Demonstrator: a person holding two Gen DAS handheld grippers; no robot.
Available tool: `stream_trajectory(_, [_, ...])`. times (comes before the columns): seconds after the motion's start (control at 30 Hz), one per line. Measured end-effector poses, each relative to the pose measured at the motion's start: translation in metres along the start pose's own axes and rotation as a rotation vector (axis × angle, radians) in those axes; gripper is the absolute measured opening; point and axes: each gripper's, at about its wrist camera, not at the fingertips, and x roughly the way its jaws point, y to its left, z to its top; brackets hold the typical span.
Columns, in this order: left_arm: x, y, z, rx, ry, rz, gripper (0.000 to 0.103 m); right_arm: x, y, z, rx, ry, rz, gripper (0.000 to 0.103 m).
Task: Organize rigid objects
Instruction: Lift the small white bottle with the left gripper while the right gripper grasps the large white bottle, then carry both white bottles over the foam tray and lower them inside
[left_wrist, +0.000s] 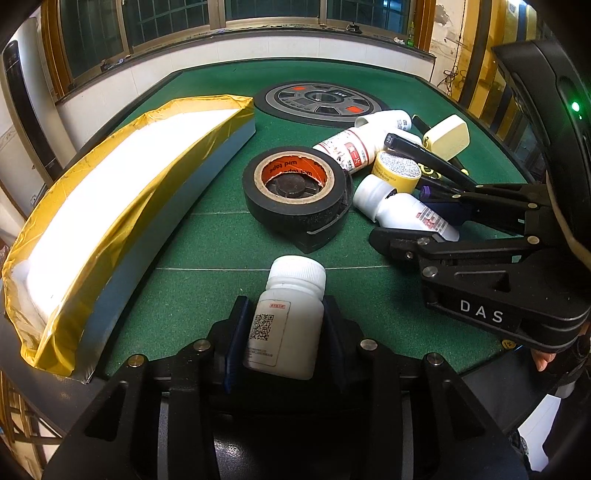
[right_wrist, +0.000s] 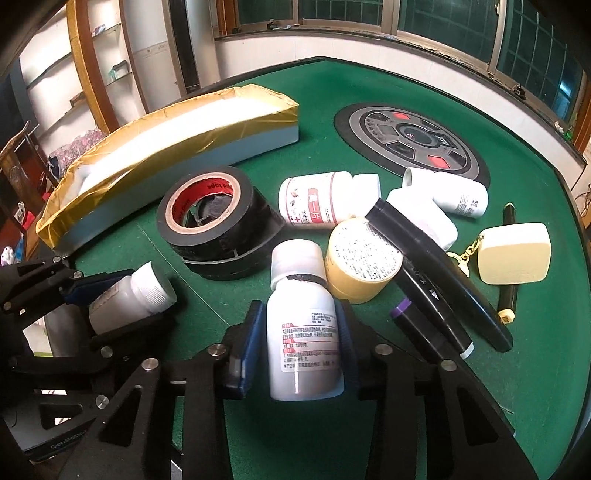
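Left claw (left_wrist: 282, 325) is clamping a small white QR-labelled bottle (left_wrist: 286, 321) between its blue pads, cap pointing away, over the green tabletop (left_wrist: 207, 295). Right claw (right_wrist: 299, 350) is gripping a white bottle with a printed label (right_wrist: 303, 332) the same way, at the near edge of the clutter. Beyond them, a black tape roll (right_wrist: 214, 225) is lying near the gold-taped foam box (right_wrist: 155, 147), with more white bottles (right_wrist: 325, 199), a yellow tape roll (right_wrist: 362, 258), black markers (right_wrist: 436, 273) and a cream keychain block (right_wrist: 513, 253) sitting piled to the right.
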Motion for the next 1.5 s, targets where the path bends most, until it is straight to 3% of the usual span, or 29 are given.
stream_trajectory(0.9, [-0.031, 0.011, 0.008, -0.044, -0.078, -0.052, 0.035, -0.049, -0.002, -0.004, 0.048, -0.125, 0.023, 0.031])
stream_trajectory(1.33, [-0.055, 0.072, 0.025, -0.18, -0.167, 0.039, 0.032, -0.057, 0.007, 0.005, 0.027, -0.152, 0.04, 0.031])
stream_trajectory(1.5, [-0.055, 0.088, 0.025, -0.221, -0.17, 0.01, 0.032, -0.057, 0.014, 0.011, 0.004, -0.152, 0.048, 0.031])
